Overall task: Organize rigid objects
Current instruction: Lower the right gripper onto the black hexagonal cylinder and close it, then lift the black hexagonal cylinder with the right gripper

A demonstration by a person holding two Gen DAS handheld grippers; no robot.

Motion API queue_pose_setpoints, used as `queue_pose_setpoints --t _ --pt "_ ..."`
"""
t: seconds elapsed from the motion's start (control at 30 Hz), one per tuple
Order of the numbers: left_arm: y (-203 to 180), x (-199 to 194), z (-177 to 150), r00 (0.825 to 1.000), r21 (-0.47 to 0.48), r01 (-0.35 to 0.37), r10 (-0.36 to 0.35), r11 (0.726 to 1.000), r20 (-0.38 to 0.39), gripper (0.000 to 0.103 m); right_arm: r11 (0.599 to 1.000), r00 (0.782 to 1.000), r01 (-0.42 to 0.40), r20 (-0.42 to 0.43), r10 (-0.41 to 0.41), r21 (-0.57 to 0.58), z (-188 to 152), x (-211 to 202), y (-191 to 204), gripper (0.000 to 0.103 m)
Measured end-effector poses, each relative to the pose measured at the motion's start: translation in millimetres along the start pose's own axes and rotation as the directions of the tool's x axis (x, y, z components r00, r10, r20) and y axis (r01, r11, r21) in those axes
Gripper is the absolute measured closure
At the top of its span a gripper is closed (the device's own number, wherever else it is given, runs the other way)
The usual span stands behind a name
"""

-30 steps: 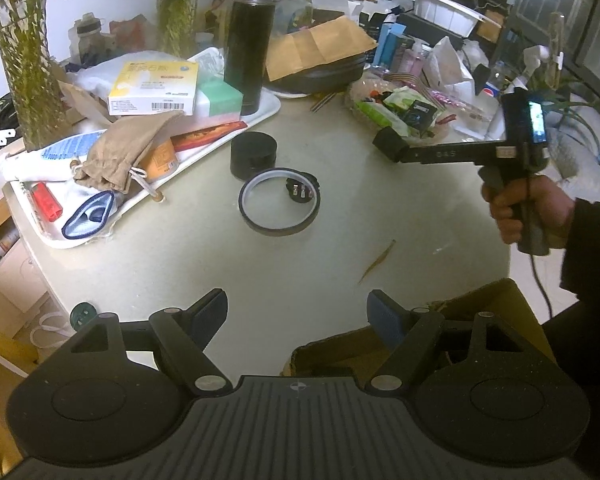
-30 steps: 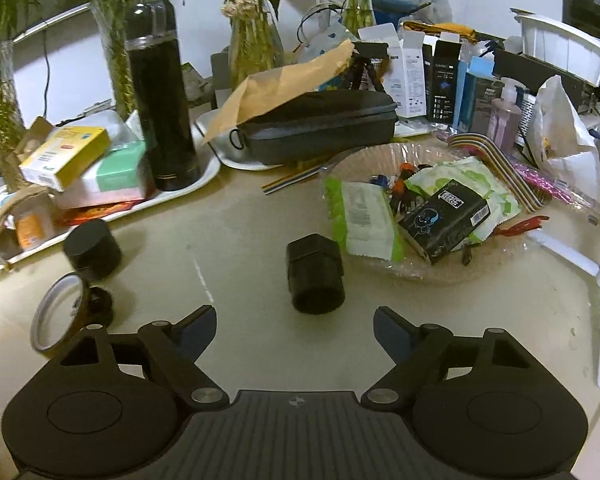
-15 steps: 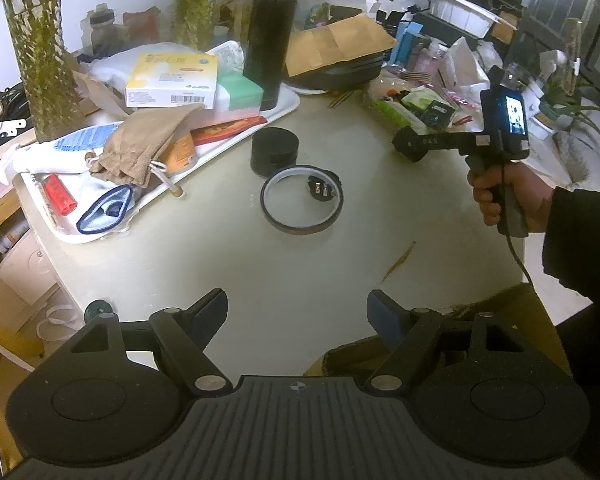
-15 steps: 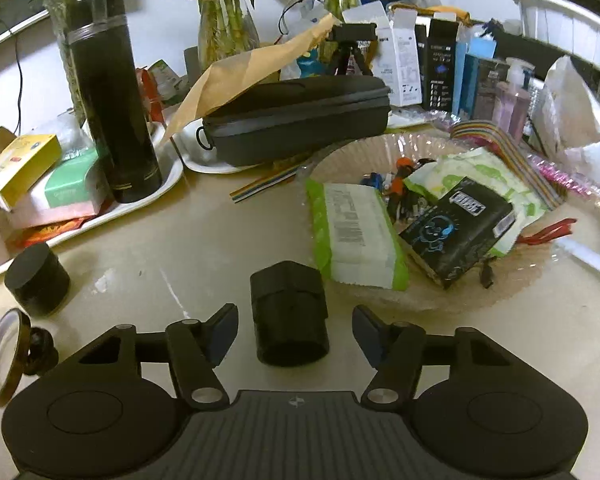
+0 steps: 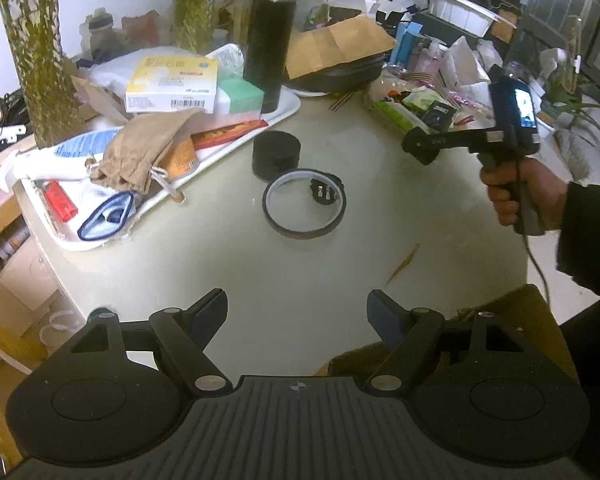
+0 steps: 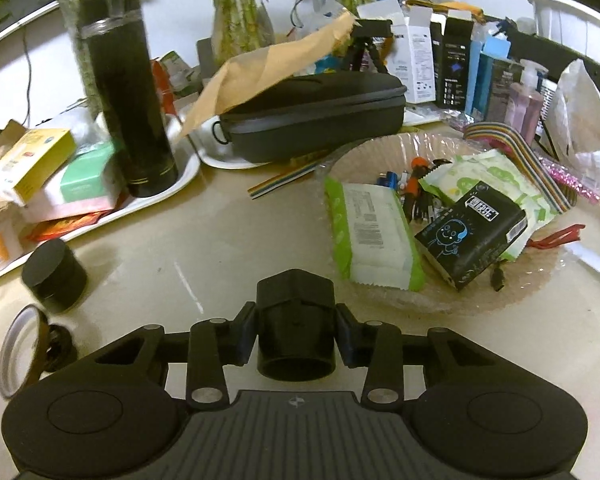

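Observation:
My right gripper [image 6: 296, 330] is shut on a black plastic adapter [image 6: 296, 320], a squat block with a round open end, held between both pads just above the table. In the left wrist view the right gripper [image 5: 420, 146] shows at the right with that black adapter at its tip. My left gripper [image 5: 298, 314] is open and empty above the table's near edge. A black round jar [image 5: 276, 156] and a tape ring [image 5: 304, 206] with a small black part [image 5: 324, 192] inside lie mid-table.
A white tray [image 5: 290, 106] at the left holds boxes, a cloth pouch and a tall black flask [image 5: 270, 34]. A clear dish [image 6: 440, 300] with wipe packs and a black box sits right. A black zip case [image 6: 316, 114] lies behind. A cardboard box [image 5: 532, 308] stands below the table edge.
My right gripper moved forward around the black adapter and closed on it. My left gripper stayed open and pulled back slightly.

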State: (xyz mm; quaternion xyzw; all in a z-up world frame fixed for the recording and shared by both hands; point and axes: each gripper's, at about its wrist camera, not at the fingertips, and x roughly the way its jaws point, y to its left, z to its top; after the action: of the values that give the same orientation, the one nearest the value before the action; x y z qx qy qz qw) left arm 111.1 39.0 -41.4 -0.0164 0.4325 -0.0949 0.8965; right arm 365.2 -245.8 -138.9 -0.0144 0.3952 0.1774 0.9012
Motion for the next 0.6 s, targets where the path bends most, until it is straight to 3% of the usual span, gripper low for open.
queue_pose_setpoints --t 0.3,0.6 --pt "-1.2 11.1 8.2 0.999 0.011 -0.020 0.019 1.000 0.028 0.026 0.998 0.999 -0.046 0.012 0.047 -0.051 -6.6 -53.1 10.7 0.060" --pt "-2.8 16.3 13.8 0.999 0.022 -0.013 0.012 1.000 0.045 0.026 0.996 0.996 -0.091 0.023 0.090 0.008 -13.6 -99.0 10.0 0.060"
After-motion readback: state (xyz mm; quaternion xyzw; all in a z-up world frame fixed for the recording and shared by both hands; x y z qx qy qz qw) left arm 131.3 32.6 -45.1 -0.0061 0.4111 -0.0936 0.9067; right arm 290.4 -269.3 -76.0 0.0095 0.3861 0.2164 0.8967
